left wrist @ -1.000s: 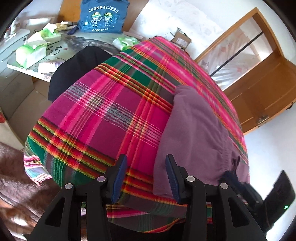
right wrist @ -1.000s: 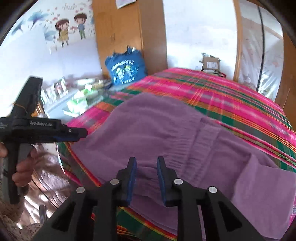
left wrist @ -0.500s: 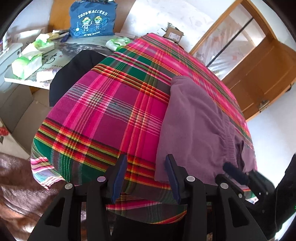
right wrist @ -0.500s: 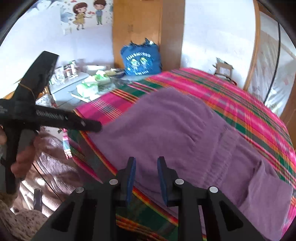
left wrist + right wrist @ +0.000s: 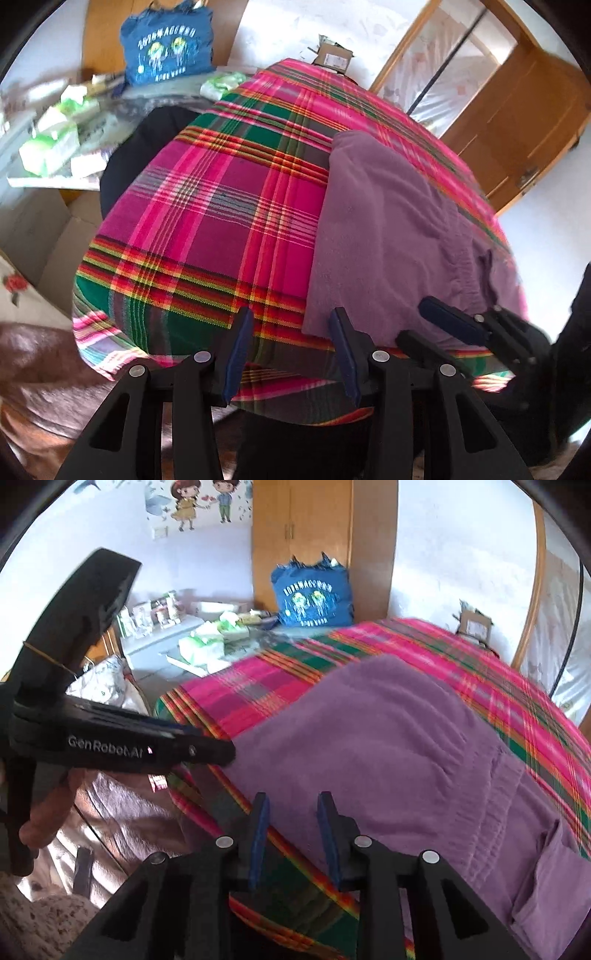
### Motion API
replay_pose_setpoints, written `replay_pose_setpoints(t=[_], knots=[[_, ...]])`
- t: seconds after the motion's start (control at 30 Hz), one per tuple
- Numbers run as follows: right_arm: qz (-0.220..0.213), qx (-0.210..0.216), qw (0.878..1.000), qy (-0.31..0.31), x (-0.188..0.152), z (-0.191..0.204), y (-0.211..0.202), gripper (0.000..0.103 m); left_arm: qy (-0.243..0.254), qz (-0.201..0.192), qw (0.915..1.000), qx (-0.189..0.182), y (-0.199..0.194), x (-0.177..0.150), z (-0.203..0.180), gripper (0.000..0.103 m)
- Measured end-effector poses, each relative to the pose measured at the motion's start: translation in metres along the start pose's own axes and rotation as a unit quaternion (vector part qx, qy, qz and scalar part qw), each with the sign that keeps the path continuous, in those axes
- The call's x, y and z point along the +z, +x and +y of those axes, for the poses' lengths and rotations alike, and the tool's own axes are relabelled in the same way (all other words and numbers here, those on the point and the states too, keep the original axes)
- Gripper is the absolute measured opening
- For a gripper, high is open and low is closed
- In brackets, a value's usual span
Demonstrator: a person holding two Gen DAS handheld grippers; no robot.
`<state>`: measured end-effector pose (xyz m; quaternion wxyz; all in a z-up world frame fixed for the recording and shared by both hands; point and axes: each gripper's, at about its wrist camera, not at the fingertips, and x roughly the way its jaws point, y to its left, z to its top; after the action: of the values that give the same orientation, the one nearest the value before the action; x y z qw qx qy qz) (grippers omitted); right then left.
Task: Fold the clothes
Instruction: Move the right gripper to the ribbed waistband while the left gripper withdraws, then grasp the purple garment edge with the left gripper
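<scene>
Both grippers gaped empty near the bed's near edge.
The purple garment [image 5: 388,753] lay flat on the plaid blanket [image 5: 221,206]; left gripper [image 5: 291,350] and right gripper [image 5: 293,834] might pinch blanket too.

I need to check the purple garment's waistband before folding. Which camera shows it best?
The right wrist view: the purple garment fills it, with the gathered waistband close and clear. The left wrist view shows it off to the side, the waistband small and distorted.

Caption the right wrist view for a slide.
Open right claw hovers at the near edge of purple trousers on a plaid bedspread, left claw alongside.
</scene>
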<state>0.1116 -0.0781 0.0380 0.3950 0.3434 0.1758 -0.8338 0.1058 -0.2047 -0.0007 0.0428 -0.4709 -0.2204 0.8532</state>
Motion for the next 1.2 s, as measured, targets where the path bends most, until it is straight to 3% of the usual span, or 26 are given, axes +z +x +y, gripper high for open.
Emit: replay_pose_setpoints(t=[0.2, 0.27, 0.37, 0.5, 0.6, 1.0, 1.2], knots=[[-0.001, 0.015, 1.000, 0.001, 0.011, 0.003, 0.013, 0.034, -0.040, -0.026, 0.9974, -0.055, -0.009, 0.043, 0.011, 0.045], [-0.007, 0.019, 1.000, -0.004, 0.014, 0.007, 0.016, 0.042, -0.032, -0.026, 0.9961, -0.078, -0.004, 0.066, 0.007, 0.045], [-0.009, 0.024, 1.000, -0.005, 0.016, 0.012, 0.023, 0.048, -0.029, 0.000, 0.9964, -0.080, 0.019, 0.097, -0.003, 0.045], [-0.006, 0.020, 1.000, -0.008, 0.019, 0.015, 0.029, 0.048, 0.032, 0.030, 0.9961, -0.077, 0.049, 0.122, -0.029, 0.045], [-0.005, 0.020, 1.000, -0.011, 0.021, 0.015, 0.034, 0.049, 0.031, 0.064, 0.9922, -0.102, 0.071, 0.136, -0.036, 0.045], [0.000, 0.040, 0.999, -0.005, 0.025, 0.007, 0.043, 0.050, 0.009, 0.134, 0.9793, -0.151, 0.122, 0.167, -0.035, 0.045], [-0.001, 0.045, 0.999, -0.002, 0.023, 0.005, 0.044, 0.050, -0.022, 0.147, 0.9721, -0.182, 0.131, 0.177, -0.027, 0.045]])
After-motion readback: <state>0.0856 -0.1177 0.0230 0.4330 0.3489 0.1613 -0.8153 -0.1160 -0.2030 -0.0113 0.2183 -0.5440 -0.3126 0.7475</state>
